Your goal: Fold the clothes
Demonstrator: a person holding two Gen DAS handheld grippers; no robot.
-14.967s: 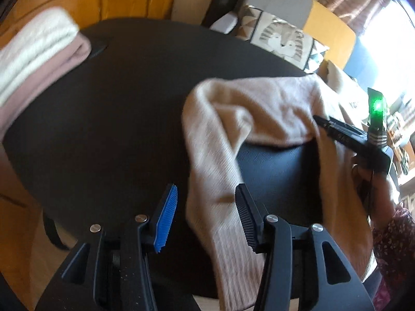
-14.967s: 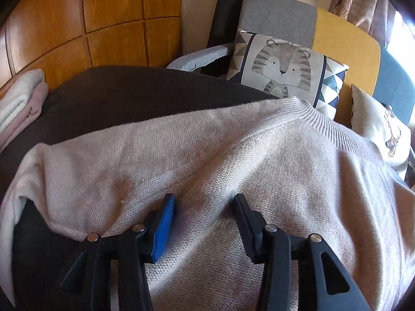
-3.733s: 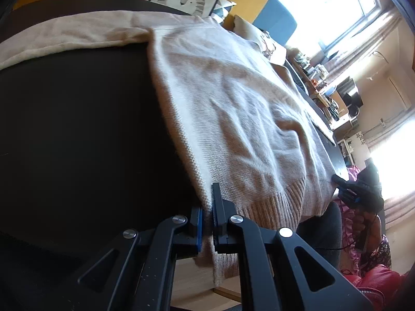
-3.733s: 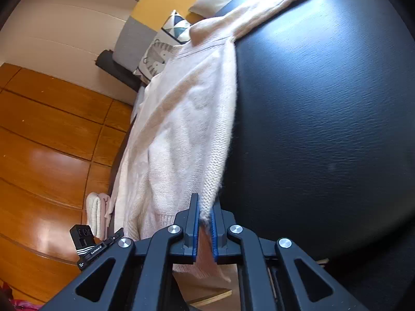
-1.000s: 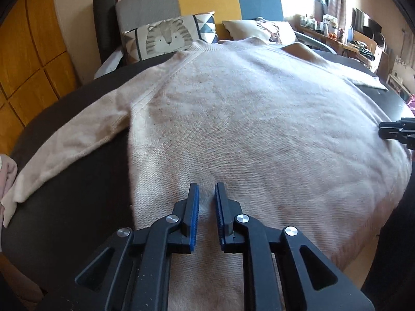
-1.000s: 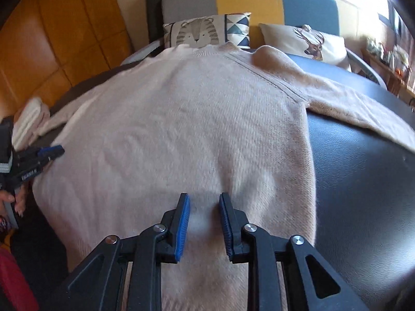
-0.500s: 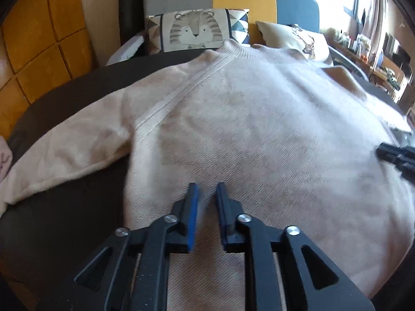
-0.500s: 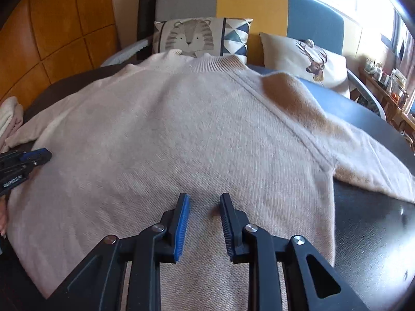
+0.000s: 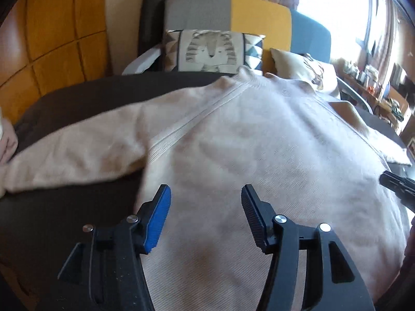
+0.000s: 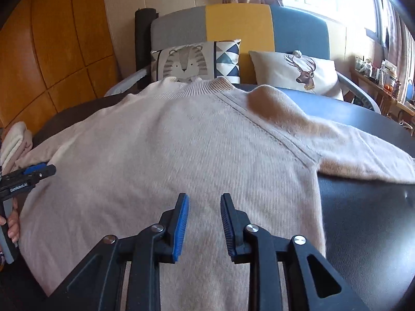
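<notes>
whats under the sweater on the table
The sweater lies flat on a dark table, whose bare top shows beside both sleeves. Whatever might lie beneath the body of the sweater is covered and cannot be seen.

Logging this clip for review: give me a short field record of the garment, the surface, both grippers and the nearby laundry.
garment: beige sweater, spread flat, collar at the far edge, both sleeves out sideways
surface: dark table
left gripper: jaws opening, above the sweater, nothing between them
right gripper: jaws slightly apart, empty, over the sweater
folded clothes: stacked at the table's left edge
</notes>
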